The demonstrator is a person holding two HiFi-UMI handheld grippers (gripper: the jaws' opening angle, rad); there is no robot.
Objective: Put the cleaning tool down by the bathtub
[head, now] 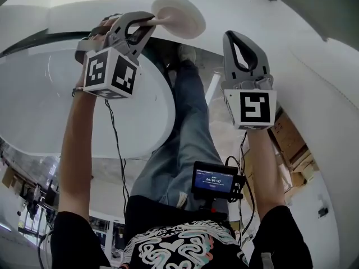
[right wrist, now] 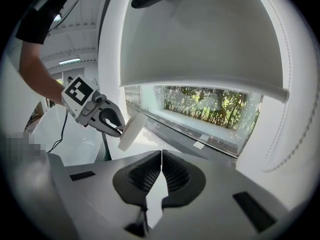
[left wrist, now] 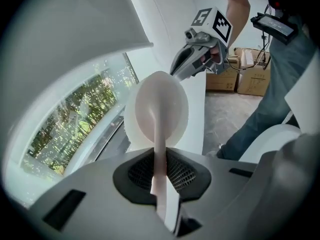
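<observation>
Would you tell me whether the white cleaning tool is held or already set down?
Held, not set down: the left hand-held gripper is shut on the cleaning tool, pinching its thin handle, round head beyond the jaws.

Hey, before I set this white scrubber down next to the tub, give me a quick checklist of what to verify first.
1. Left tool clamped on the scrubber handle: ok, the handle runs straight between the pads.
2. Right tool shut, empty and apart from the scrubber: ok.
3. Scrubber head pointing away from the left tool, not drooping: ok.
4. Landing spot beside the bathtub: cannot tell, the left tool and scrubber hide it in the head view.
5. Cable under the left arm clear of the bathtub rim: cannot tell, it hangs in front of the tub.
</observation>
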